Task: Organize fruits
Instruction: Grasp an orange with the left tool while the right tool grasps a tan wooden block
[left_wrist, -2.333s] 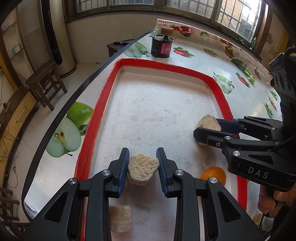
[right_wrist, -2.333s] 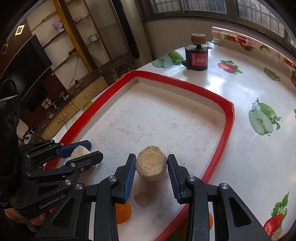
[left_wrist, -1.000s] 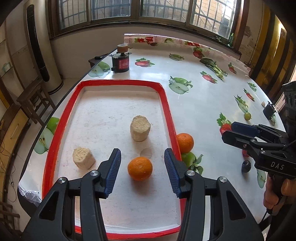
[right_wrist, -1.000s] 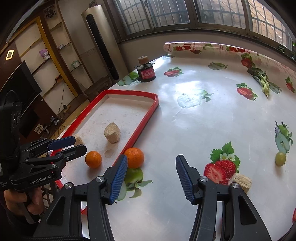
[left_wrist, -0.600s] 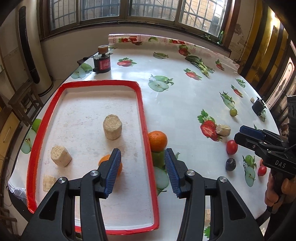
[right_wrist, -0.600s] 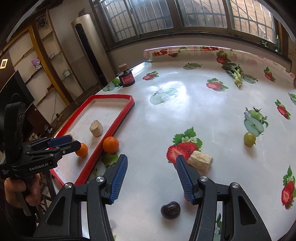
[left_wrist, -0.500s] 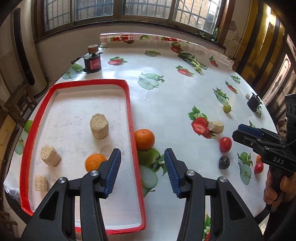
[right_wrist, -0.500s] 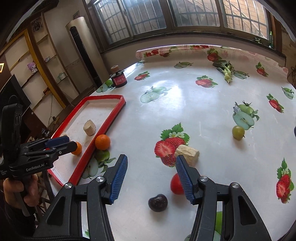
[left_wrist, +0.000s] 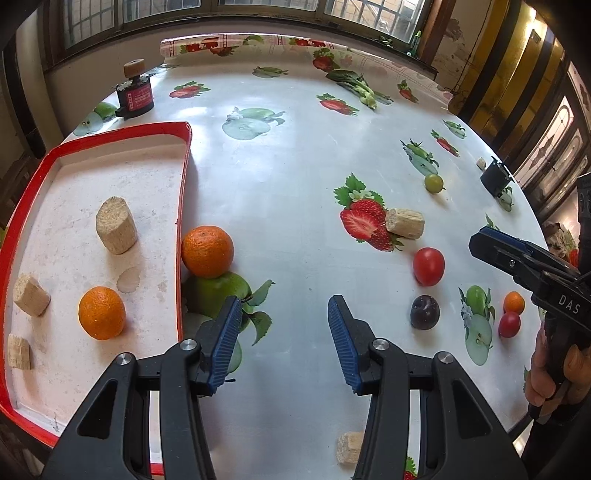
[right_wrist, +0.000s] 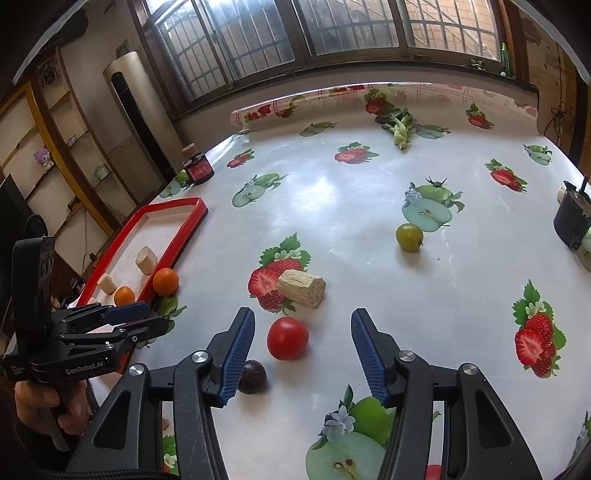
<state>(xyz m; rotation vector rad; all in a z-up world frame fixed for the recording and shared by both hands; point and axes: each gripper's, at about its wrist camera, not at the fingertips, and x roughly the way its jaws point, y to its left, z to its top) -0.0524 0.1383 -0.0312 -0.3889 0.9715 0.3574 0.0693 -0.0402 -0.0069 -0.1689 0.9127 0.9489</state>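
Red tomato lay on the desk's near side, just ahead between the right gripper fingers | right hand nearer | both spread, empty | left gripper hovered beside the tray

bare tabletop mid-table, tomato and plum before right gripper

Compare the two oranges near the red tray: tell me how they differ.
The orange in the tray lies on the white floor of the red tray, near beige chunks. The orange outside the tray rests on the tablecloth against the tray's outer rim, over a printed green apple, and looks slightly larger. Both are round, bright orange, and untouched by either gripper.
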